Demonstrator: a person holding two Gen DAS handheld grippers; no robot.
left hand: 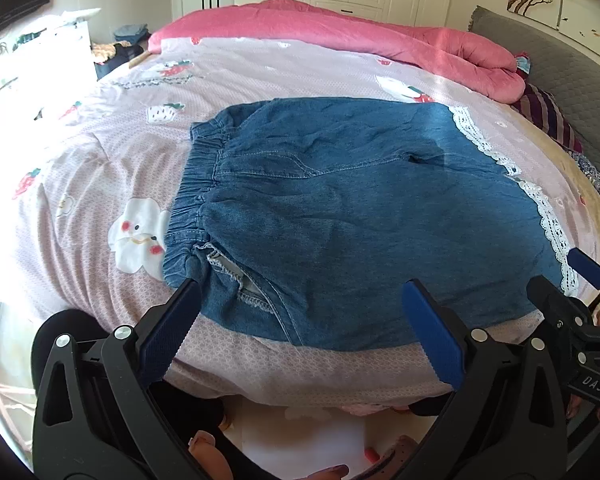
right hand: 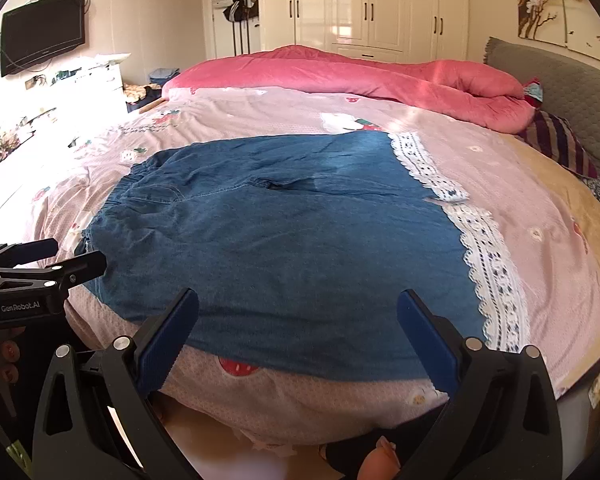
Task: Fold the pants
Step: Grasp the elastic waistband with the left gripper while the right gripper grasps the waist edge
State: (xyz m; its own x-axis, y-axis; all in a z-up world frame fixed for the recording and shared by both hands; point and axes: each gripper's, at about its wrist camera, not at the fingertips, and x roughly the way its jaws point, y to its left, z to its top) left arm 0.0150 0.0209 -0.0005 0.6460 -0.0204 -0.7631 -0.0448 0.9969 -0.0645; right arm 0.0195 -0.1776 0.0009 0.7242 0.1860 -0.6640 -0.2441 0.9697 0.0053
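Blue denim pants (left hand: pixel 360 208) with an elastic waistband (left hand: pixel 196 184) on the left and white lace hems (left hand: pixel 552 224) on the right lie flat on the pink bedspread (left hand: pixel 100 160). They also show in the right wrist view (right hand: pixel 284 240), with the lace hem (right hand: pixel 488 256) on the right. My left gripper (left hand: pixel 300 312) is open and empty, just above the pants' near edge by the waistband corner. My right gripper (right hand: pixel 298 328) is open and empty over the near edge, closer to the hem. It also shows in the left wrist view (left hand: pixel 560 284), and the left gripper in the right wrist view (right hand: pixel 68 254).
A rolled pink quilt (right hand: pixel 360 76) lies along the far side of the bed. A striped pillow (right hand: pixel 560 140) and a grey headboard (right hand: pixel 560 72) are on the right. A TV (right hand: pixel 42 32), a white dresser (right hand: pixel 100 76) and wardrobes (right hand: pixel 364 4) stand beyond. The bed's near edge (right hand: pixel 300 400) drops to the floor.
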